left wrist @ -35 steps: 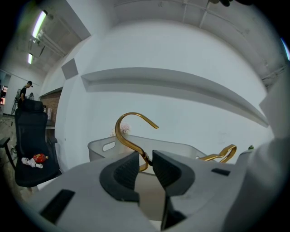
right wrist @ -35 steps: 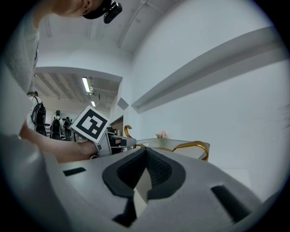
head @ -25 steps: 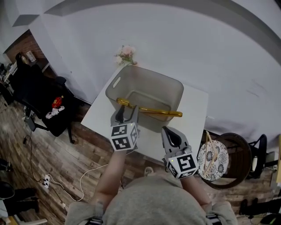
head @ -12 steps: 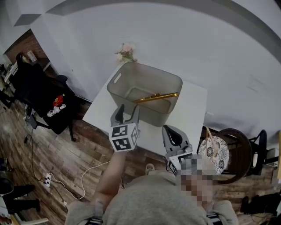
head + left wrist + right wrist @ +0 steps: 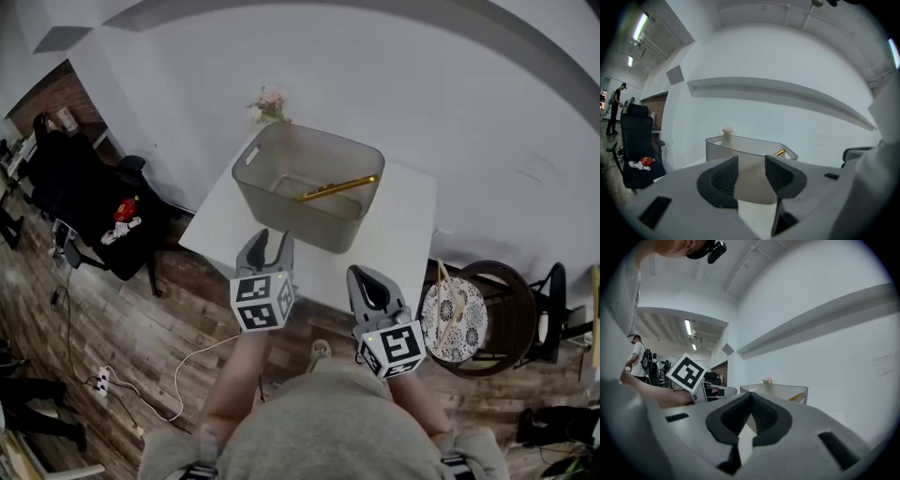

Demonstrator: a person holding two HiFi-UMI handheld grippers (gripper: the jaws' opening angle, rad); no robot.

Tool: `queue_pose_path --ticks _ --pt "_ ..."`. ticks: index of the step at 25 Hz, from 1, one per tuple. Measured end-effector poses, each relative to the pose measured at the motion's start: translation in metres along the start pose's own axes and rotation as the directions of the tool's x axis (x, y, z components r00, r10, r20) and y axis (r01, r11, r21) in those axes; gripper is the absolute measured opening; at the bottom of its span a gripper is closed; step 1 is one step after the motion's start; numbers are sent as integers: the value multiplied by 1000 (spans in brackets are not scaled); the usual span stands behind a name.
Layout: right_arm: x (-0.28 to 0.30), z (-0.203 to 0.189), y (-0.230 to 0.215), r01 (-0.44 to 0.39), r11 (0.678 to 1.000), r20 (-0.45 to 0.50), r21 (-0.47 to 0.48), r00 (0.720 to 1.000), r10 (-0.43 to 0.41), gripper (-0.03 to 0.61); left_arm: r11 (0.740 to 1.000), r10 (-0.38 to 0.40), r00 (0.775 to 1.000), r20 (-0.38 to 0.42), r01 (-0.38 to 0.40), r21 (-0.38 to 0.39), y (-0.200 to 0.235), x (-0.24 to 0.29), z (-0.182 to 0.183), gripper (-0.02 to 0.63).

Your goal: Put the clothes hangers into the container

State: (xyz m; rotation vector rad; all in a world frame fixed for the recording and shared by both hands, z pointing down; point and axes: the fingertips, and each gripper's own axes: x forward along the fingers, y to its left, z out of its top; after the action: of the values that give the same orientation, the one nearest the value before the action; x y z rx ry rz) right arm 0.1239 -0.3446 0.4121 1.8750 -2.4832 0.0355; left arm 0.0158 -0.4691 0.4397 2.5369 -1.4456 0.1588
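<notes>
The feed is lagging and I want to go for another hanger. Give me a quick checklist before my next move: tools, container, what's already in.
1. Left tool empty: ok. Its jaws are closing with nothing between them.
2. Right tool empty: ok. Its jaws are together and hold nothing.
3. Gold-coloured clothes hanger inside the translucent grey plastic container: ok. One end leans up at the rim.
4. Container upright on the white table: ok.
5. More hangers to load: cannot tell. None lie on the table, and the wooden piece on the patterned round stool seat is too small to identify.
</notes>
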Motion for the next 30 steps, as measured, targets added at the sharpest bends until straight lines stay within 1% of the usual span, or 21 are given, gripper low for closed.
queue_pose_path --ticks 8,12,20,26,30 --pt "-32 5 26 8 1000 3 -8 1000 -8 2 1000 2 1000 1 -2 -3 -5 -51 -11 92" --pt "-51 4 44 6 1000 6 -10 1000 -6 2 1000 1 1000 1 -1 -7 -8 -83 -18 60" --pt "-92 -2 80 -1 1000 8 -6 1000 1 2 1000 -10 1000 -6 10 -13 -16 -146 -40 32" --pt "-121 -10 101 -7 1000 1 -3 1000 7 2 1000 -20 1000 -23 20 0 -25 -189 -61 28" --pt "-141 -17 110 -10 1000 -10 2 1000 10 2 1000 -21 1000 -15 21 -2 -34 -217 -69 26"
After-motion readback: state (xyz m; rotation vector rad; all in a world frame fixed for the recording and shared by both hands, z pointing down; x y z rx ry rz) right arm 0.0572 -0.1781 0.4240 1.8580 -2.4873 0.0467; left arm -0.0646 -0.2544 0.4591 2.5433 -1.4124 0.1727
